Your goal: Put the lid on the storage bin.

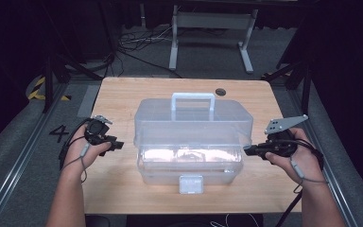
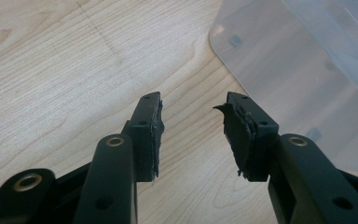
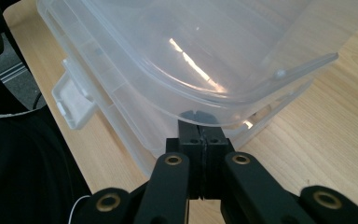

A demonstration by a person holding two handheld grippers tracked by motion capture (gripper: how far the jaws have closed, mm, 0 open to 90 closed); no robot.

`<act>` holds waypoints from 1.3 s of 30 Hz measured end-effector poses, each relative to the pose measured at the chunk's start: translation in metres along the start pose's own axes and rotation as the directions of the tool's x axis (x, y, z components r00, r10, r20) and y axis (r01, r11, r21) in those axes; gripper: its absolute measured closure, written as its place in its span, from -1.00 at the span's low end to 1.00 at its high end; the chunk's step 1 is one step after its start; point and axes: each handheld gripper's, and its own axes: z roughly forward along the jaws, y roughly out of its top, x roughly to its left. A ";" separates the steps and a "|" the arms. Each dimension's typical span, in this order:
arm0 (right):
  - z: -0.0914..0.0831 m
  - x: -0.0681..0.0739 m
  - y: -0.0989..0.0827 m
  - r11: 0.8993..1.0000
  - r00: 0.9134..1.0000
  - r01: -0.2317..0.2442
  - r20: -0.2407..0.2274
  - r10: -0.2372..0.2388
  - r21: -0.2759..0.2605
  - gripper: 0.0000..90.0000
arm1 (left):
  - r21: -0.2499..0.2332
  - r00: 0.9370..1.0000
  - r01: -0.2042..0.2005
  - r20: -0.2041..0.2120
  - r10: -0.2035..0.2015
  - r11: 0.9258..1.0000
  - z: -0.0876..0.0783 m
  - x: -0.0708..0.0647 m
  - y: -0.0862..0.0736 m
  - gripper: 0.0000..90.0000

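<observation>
Your clear plastic storage box (image 1: 191,142) sits at the centre of the frame on the wooden table (image 1: 123,94), its long axis running left to right, handle (image 1: 193,100) toward the top and white latch (image 1: 191,183) toward the bottom edge. The lid looks slightly lifted at the right end.

Your right gripper (image 1: 246,151) is at the box's right end, its jaws clenched together with nothing between them; in the right gripper view (image 3: 204,128) their tips sit just under the lid's rim, seemingly prying it up. Your left gripper (image 1: 119,144) hangs near the box's left end without touching it; its jaws (image 2: 191,128) stand partly apart over bare wood, holding nothing, with the box's corner (image 2: 279,60) in the upper right of that view.

The right hand is nearer the box. Any lift of the lid turns on that rim contact; the left would have to move rightward to help.
</observation>
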 end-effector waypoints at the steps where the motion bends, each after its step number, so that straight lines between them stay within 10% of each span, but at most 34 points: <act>1: 0.000 0.000 0.000 1.000 1.000 0.005 -0.002 -0.005 0.007 1.00 | 0.002 1.000 -0.001 -0.001 0.001 1.000 0.000 0.000 0.000 0.27; 39: 0.014 0.007 -0.009 0.987 0.998 0.058 0.004 -0.060 0.147 0.99 | 0.025 1.000 -0.015 0.003 0.015 1.000 0.012 0.005 0.009 0.20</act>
